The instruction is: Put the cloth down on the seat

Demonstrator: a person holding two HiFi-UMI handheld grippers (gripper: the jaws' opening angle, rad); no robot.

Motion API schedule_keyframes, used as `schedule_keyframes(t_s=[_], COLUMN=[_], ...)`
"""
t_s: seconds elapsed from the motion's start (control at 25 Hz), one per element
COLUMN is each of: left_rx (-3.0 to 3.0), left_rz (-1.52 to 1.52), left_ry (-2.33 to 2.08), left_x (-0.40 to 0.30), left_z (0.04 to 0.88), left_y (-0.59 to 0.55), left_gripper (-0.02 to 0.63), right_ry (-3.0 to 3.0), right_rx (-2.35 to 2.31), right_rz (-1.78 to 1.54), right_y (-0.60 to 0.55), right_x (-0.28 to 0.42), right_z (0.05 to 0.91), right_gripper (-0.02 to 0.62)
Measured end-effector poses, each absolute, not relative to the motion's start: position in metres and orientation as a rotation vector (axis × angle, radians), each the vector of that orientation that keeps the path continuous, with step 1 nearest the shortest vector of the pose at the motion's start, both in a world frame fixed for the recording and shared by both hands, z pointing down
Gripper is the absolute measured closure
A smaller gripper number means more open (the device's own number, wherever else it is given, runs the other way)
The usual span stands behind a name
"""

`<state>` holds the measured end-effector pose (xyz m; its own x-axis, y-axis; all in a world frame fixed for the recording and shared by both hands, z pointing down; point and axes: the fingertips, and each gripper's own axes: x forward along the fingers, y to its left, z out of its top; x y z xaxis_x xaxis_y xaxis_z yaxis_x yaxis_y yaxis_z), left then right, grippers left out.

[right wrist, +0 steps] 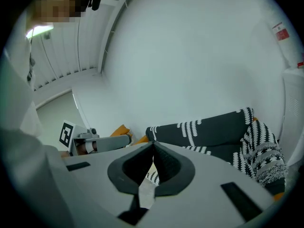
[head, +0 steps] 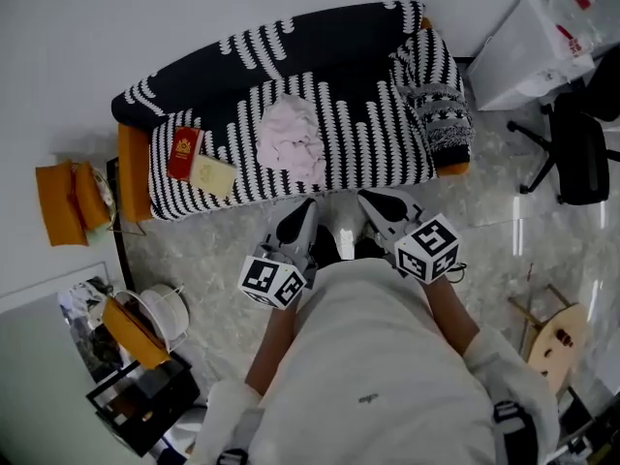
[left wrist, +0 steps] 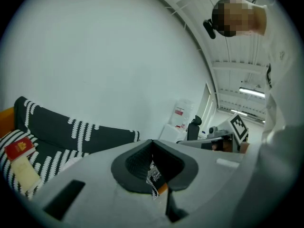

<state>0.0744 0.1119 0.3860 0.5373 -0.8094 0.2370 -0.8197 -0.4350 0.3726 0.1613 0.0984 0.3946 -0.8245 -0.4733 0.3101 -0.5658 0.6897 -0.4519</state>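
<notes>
We hold the left gripper point(head: 306, 209) and right gripper point(head: 366, 200) side by side near our body. Each has its jaws pressed together and empty. The crumpled pale pink cloth point(head: 294, 141) lies on the striped sofa seat point(head: 378, 143), just beyond both grippers.

Red booklet point(head: 183, 153) print too small to read

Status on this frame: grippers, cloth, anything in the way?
Left gripper shut, empty; right gripper shut, empty. Cloth lying on sofa seat, clear of both. Nothing in the way.
</notes>
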Motion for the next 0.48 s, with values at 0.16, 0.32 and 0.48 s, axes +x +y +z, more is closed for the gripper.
schedule_keyframes(t_s=[0.16,0.32,0.48], left_rx=[2.35,2.355,2.345], left_rz=[0.028,0.017,-0.003], left_ry=[-1.351,-1.359,-1.359], left_x=[0.076,0.07,0.061], left_z=[0.378,0.371,0.371], left_y=[0.127,0.142,0.16], left_gripper=[0.594,0.594,0.594], right_ry=[-2.777,-2.782,-2.808], right_rx=[0.778,0.749,0.748], right_rz=[0.782,0.73,0.735], right_y=[0.118,0.132,0.145], right_x=[0.154,0.146,0.137], right_z=[0.387,0.382,0.377], right_gripper=[0.586,0.588,0.588])
